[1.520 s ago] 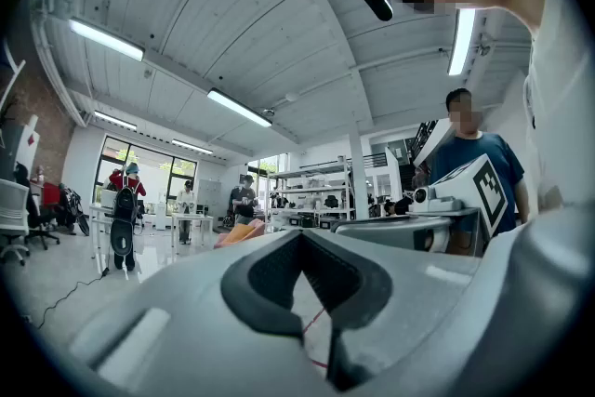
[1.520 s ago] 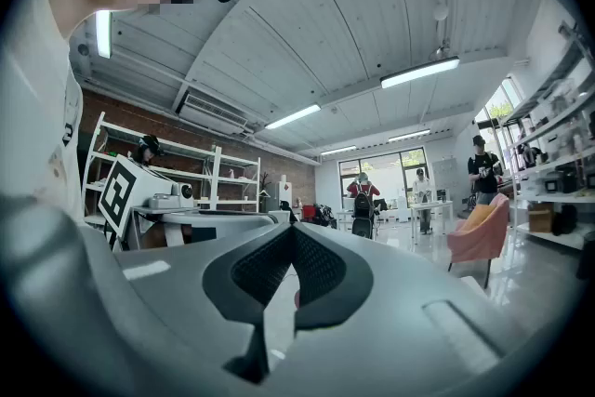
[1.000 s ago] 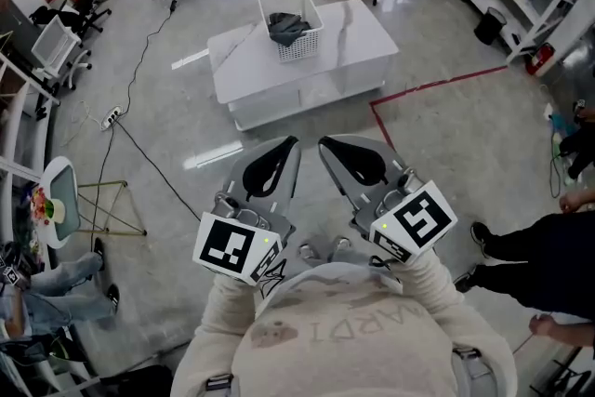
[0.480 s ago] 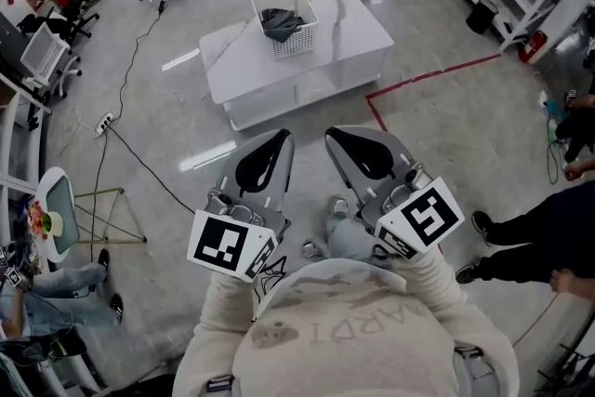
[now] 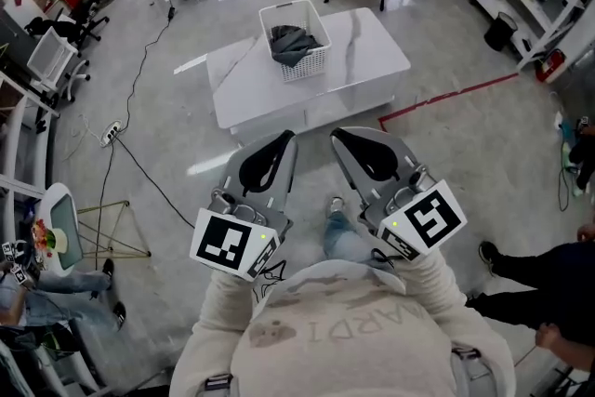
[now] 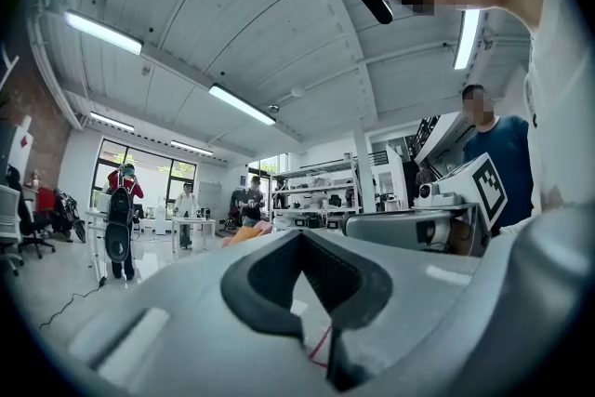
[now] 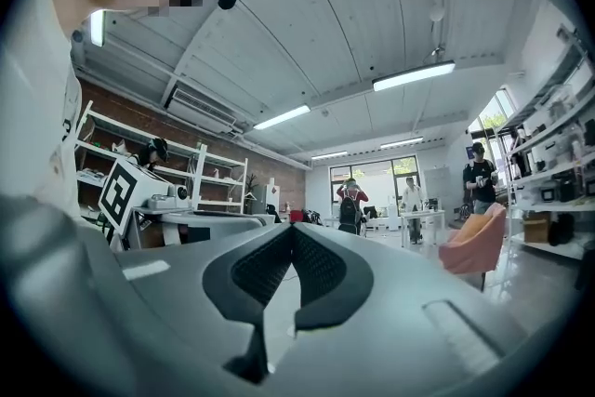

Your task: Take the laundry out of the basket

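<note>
Grey laundry [image 5: 294, 41] in white basket [image 5: 310, 64] | sweatshirt [image 5: 344, 358] reads "ARDI"

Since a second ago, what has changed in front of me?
The person has stepped toward the white table, so the basket of grey laundry looks slightly nearer. Nothing was taken hold of or let go. The left gripper and right gripper stay shut, empty, side by side.
</note>
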Tool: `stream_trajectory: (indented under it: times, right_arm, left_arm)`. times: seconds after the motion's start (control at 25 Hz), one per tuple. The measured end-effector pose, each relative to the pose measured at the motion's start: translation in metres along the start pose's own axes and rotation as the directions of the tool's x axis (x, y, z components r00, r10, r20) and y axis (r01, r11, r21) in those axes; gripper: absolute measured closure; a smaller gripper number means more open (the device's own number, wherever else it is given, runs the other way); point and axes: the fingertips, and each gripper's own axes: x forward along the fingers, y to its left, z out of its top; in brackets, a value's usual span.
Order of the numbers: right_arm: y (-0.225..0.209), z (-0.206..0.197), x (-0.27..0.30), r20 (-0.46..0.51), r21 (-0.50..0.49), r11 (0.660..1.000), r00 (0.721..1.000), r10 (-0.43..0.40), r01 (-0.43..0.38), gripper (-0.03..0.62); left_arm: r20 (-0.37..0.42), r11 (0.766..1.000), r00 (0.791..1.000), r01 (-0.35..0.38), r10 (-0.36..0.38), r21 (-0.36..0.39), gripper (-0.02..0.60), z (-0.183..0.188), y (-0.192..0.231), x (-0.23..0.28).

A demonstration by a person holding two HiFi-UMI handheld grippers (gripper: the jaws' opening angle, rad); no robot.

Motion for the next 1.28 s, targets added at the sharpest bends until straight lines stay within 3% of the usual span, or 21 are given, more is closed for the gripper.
stream_trajectory:
  times: [0.52, 0.96, 1.28]
  right_arm:
    - [-0.154, 0.008, 0.085, 0.011, -0.027, 0.997, 0.997, 0.072, -0.072, 0.565]
    - [-0.217, -0.008, 0.15, -0.005, 0.009, 0.997, 0.997, 0.079, -0.079, 0.565]
    - [-0.259, -0.015, 0.221, -0.022, 0.012, 0.998, 0.997, 0.069, -0.069, 0.566]
  left_arm:
    - [0.018, 0.999, 0.999, -0.042, 0.042, 0.017, 0.581, 0.012, 0.075, 0.161]
    - [-0.019, 0.998, 0.998, -0.058, 0.059, 0.023, 0.581, -0.005, 0.14, 0.22]
    - [-0.011, 0.999, 0.999, -0.048, 0.049, 0.008, 0.581, -0.008, 0.216, 0.268]
